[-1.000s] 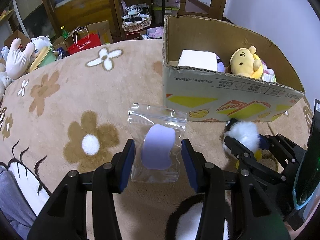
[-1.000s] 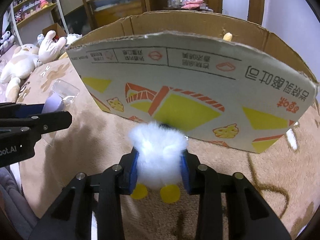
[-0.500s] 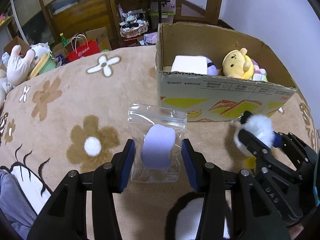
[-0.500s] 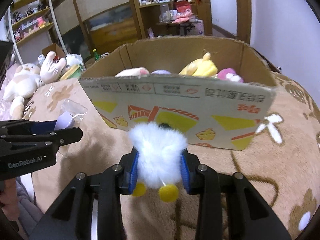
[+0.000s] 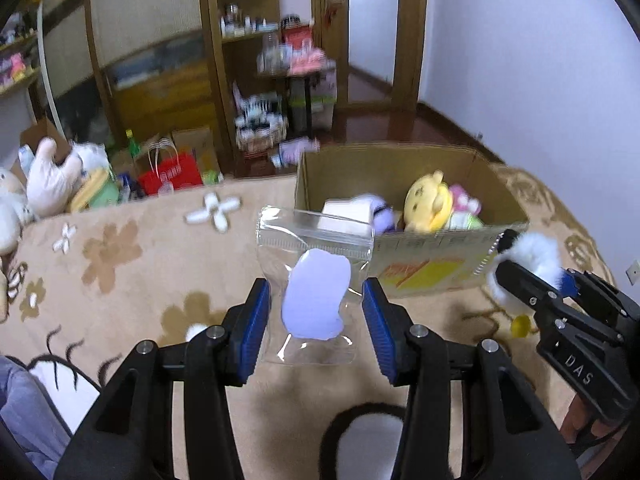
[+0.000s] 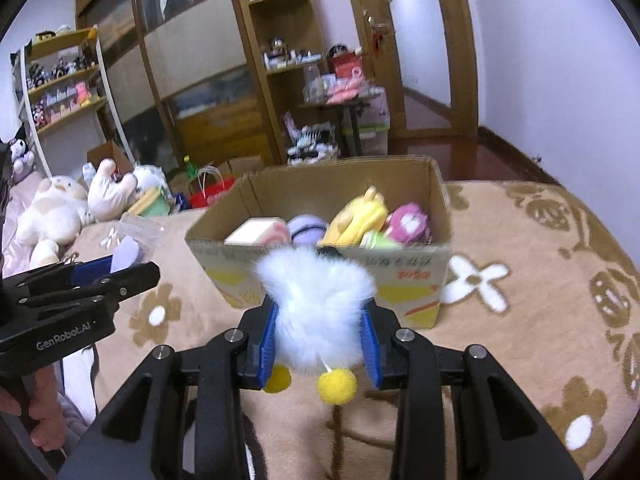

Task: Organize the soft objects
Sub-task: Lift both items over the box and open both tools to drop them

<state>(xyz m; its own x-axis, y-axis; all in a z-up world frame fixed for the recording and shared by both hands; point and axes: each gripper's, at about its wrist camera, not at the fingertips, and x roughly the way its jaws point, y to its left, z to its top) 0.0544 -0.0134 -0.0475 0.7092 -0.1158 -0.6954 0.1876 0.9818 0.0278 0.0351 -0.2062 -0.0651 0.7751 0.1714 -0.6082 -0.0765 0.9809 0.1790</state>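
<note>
While both loads are held clear of the flowered blanket [image 5: 132,248], the cardboard box [image 6: 436,280] is seen in the middle of each frame, already part filled: a white block, a purple toy, a yellow plush [image 5: 428,204] and a pink one are packed inside. So the job is judged to be well under way, with two more pieces about to be added. The left gripper [image 5: 316,316] is clenched on a clear zip bag [image 5: 304,280] with a lilac soft piece sealed inside, the bag pinched at both edges, low in the centre of the left wrist view. The right gripper [image 6: 320,332] is clamped on a fluffy white toy [image 6: 316,300] with two yellow pom-pom feet dangling below the pads, just short of the box's near wall. Neither load is over the opening yet; both drops are still to be made, it seems. More plush toys [image 6: 60,208] are heaped at the left edge of the right view, perhaps still to be sorted. Only the right view shows the shelves of figures at upper left and the hand [image 6: 44,412] around the left tool's handle; only the left view shows the bag's zip strip face on.
</note>
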